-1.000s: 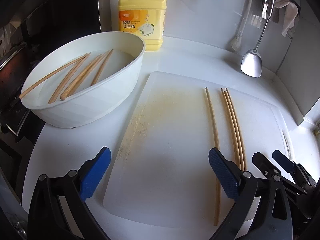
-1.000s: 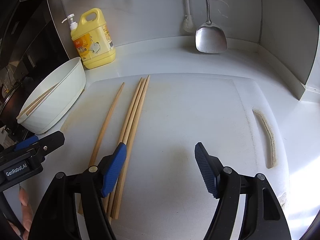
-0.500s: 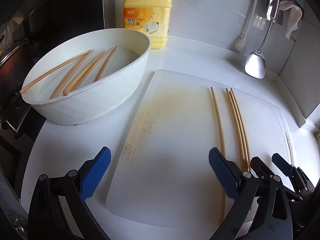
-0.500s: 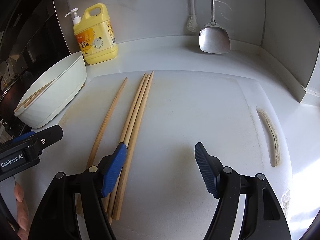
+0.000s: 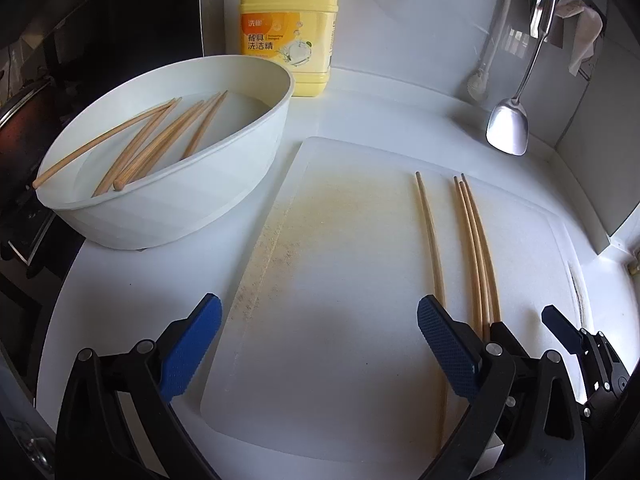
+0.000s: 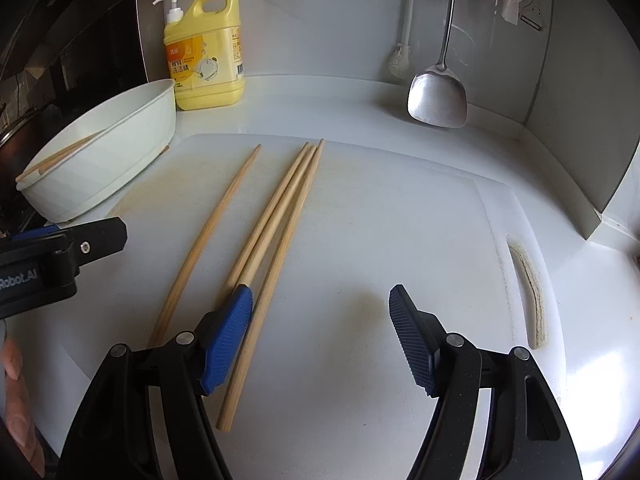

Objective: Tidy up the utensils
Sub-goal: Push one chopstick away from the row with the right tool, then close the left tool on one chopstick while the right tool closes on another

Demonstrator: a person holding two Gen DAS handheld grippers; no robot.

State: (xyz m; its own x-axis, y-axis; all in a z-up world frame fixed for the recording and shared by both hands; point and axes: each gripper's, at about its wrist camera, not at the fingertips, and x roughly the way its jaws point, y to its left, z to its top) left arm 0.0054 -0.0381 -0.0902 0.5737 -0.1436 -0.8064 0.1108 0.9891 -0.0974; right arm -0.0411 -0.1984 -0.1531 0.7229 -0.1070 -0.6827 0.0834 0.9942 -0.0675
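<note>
Four long wooden chopsticks (image 6: 280, 216) lie on the white plastic cutting board (image 6: 380, 220) on the white table (image 5: 380, 112) — one apart, three bunched. More sit in the oval white basin (image 5: 248, 172). The left gripper (image 5: 318, 344) and right gripper (image 6: 320, 332) both hover spread wide, pinching nothing.

Both wrist views look steeply down, sharing the cutting board (image 5: 340, 280).

Near ends of two chopsticks (image 6: 276, 216) hidden behind the right gripper's (image 6: 320, 320) left finger. Spatula handle (image 6: 450, 20) cut off by the top edge. Detergent bottle label (image 6: 200, 62) text illegible.
</note>
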